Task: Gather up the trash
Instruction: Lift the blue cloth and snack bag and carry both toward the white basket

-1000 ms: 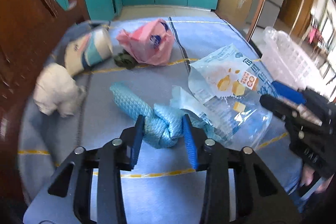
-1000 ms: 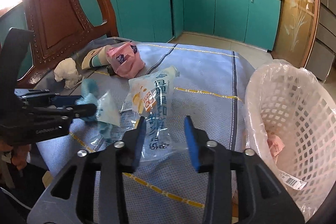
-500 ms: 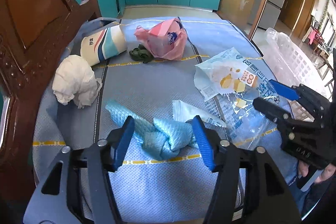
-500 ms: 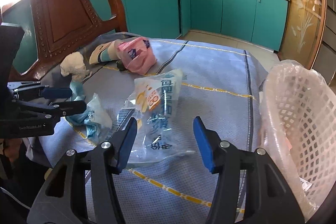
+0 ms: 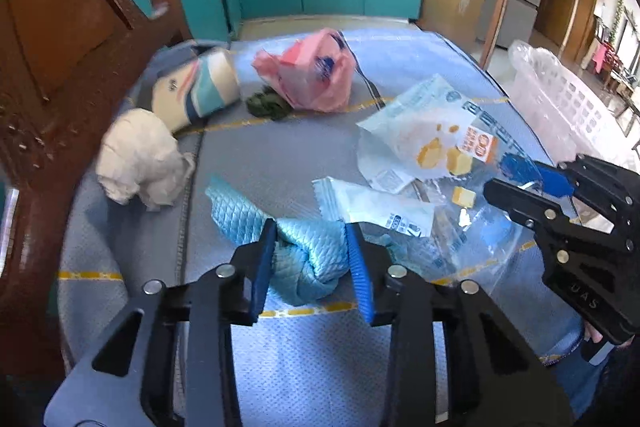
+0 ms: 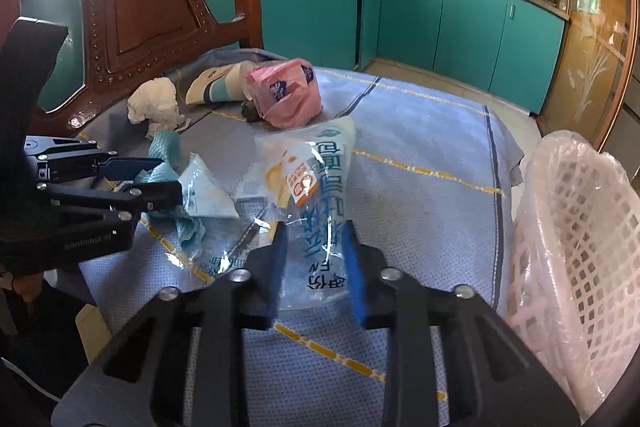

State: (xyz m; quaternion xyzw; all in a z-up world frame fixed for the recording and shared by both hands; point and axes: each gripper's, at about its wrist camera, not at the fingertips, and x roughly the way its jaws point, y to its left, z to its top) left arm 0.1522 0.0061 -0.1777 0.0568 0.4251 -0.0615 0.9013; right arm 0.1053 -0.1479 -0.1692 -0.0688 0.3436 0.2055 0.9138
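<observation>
Trash lies scattered over the worktop, which wears a blue cloth with yellow lines. The white lattice basket, lined with a clear plastic bag, stands just off the worktop's right edge; in these views its inside is too washed out to tell what it holds. The left gripper has just been closing, and its fingers now press on the knotted light-blue cloth at the near edge. The right gripper has also just been closing, and its fingers stand narrow against the near end of the clear printed snack bag, which holds a few yellow crumbs and lies mid-worktop. A small clear wrapper lies between cloth and bag. Farther back sit a crumpled white tissue, a tipped paper cup, a dark green scrap and a pink plastic bag; the scrap touches the pink bag.
</observation>
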